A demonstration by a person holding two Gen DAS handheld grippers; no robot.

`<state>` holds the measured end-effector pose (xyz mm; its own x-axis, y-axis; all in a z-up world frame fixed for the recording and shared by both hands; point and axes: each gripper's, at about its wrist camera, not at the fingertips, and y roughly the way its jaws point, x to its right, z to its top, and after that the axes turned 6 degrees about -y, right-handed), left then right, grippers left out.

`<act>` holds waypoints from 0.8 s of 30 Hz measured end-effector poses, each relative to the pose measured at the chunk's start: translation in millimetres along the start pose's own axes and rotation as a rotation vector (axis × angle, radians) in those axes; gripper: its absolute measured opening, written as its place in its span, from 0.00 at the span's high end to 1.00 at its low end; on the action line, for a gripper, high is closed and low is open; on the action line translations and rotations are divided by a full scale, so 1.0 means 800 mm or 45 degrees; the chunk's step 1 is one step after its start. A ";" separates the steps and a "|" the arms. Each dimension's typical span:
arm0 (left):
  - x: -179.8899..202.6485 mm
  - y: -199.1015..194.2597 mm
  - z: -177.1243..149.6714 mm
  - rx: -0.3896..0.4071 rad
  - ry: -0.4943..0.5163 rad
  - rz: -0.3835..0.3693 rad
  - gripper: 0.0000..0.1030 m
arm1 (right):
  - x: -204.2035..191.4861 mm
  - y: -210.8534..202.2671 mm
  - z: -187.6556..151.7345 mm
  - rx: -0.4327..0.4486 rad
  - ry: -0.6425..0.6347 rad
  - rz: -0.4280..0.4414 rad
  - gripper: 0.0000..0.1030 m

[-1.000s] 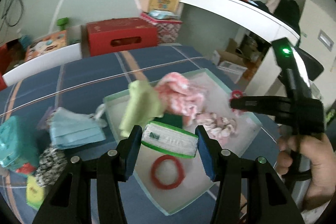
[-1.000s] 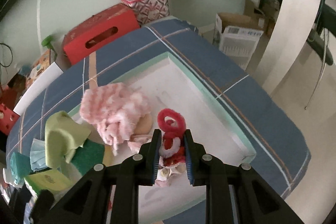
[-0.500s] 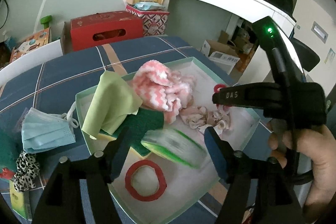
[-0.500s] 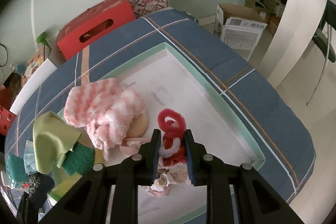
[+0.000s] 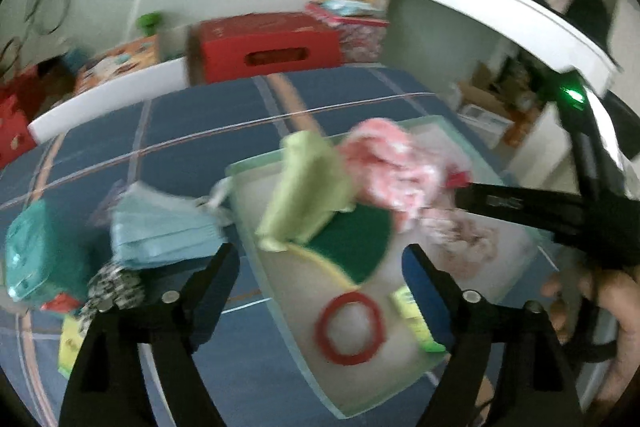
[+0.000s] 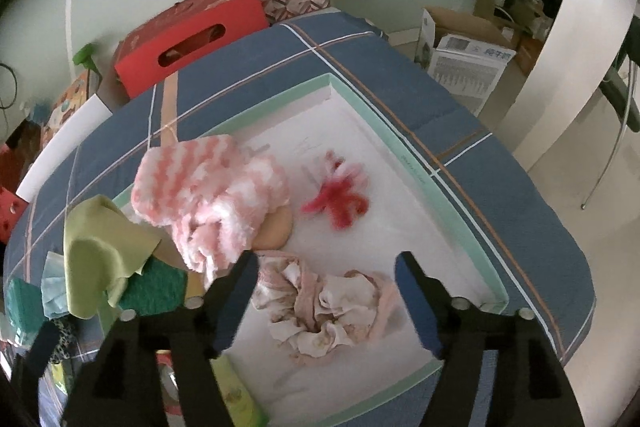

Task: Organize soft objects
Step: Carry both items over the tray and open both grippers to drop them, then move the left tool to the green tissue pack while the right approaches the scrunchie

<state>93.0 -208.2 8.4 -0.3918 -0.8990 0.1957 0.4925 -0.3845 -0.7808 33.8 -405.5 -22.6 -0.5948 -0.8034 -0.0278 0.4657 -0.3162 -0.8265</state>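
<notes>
The right gripper (image 6: 322,291) hangs over the green-rimmed tray (image 6: 416,167) with its jaws swinging wider and nothing pressed between them; a crumpled pale pink cloth (image 6: 324,311) lies on the tray floor directly under the gap. Just beyond it a fuzzy red scrunchie (image 6: 340,197) lies loose on the white floor, blurred. To its left one pink-and-white knitted cloth (image 6: 208,195) is heaped, with one light green cloth (image 6: 100,255) draped over the tray's rim beside a dark green sponge (image 6: 154,291).

The left gripper (image 5: 320,263) is also spreading, empty, above the tray's near end, where one red ring (image 5: 350,327) lies flat and a green-edged packet (image 5: 416,319) sits just beside the right-hand finger. Outside the tray, on the blue checked tablecloth (image 5: 180,131), lies one light blue face mask (image 5: 164,227). Farther off stands a red box (image 5: 268,49).
</notes>
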 end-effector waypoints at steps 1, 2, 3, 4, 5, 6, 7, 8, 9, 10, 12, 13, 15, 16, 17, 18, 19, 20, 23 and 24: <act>-0.009 0.001 0.001 -0.007 -0.031 0.025 0.18 | -0.001 0.000 0.000 0.000 -0.006 -0.004 0.19; -0.018 0.002 0.002 -0.013 -0.060 0.055 0.18 | -0.003 -0.001 -0.001 0.001 -0.014 -0.008 0.18; -0.025 0.003 0.001 -0.017 -0.082 0.078 0.18 | -0.005 -0.001 -0.001 0.001 -0.021 -0.012 0.16; -0.033 0.004 0.000 -0.026 -0.106 0.110 0.18 | -0.007 -0.001 -0.001 0.000 -0.031 -0.016 0.14; -0.040 0.006 0.000 -0.039 -0.129 0.138 0.18 | -0.009 -0.002 -0.001 0.000 -0.037 -0.018 0.12; -0.048 0.009 0.000 -0.054 -0.155 0.166 0.18 | -0.011 -0.002 -0.001 0.000 -0.045 -0.018 0.09; -0.056 0.011 -0.002 -0.070 -0.186 0.194 0.17 | -0.013 -0.002 -0.001 0.001 -0.054 -0.018 0.04; -0.060 0.013 -0.003 -0.078 -0.202 0.209 0.16 | -0.015 -0.003 -0.001 0.004 -0.066 -0.016 0.02; -0.068 0.014 -0.004 -0.089 -0.231 0.232 0.12 | -0.018 -0.003 -0.001 0.008 -0.076 -0.013 0.00; -0.072 0.013 -0.005 -0.092 -0.248 0.244 0.09 | -0.021 -0.004 -0.002 0.013 -0.085 -0.010 0.00; -0.077 0.010 -0.008 -0.084 -0.275 0.266 0.07 | -0.027 -0.008 -0.002 0.024 -0.104 -0.007 0.00; -0.081 0.007 -0.008 -0.075 -0.285 0.278 0.07 | -0.031 -0.011 -0.002 0.031 -0.112 -0.005 0.00; -0.086 0.001 -0.007 -0.061 -0.294 0.295 0.07 | -0.037 -0.016 -0.002 0.046 -0.121 0.009 0.00; -0.089 -0.002 -0.007 -0.053 -0.297 0.301 0.07 | -0.041 -0.019 -0.002 0.054 -0.128 0.021 0.00; -0.090 -0.007 -0.006 -0.048 -0.299 0.304 0.07 | -0.044 -0.022 -0.002 0.061 -0.137 0.030 0.00; -0.093 -0.011 -0.005 -0.046 -0.303 0.302 0.07 | -0.050 -0.026 -0.003 0.070 -0.150 0.041 0.00; -0.096 -0.013 -0.004 -0.048 -0.303 0.296 0.07 | -0.055 -0.029 -0.003 0.075 -0.164 0.047 0.00; -0.097 -0.015 -0.004 -0.050 -0.302 0.292 0.07 | -0.062 -0.033 -0.004 0.081 -0.183 0.052 0.00; -0.105 -0.022 -0.002 -0.058 -0.303 0.301 0.07 | -0.084 -0.045 -0.006 0.110 -0.235 0.083 0.00; -0.109 -0.024 -0.001 -0.062 -0.311 0.300 0.07 | -0.092 -0.050 -0.008 0.121 -0.250 0.097 0.00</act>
<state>116.9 -122.4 6.3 -0.0711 -0.9878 0.1385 0.5075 -0.1554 -0.8475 54.6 -330.5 8.9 -0.4209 -0.9066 0.0294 0.5694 -0.2894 -0.7694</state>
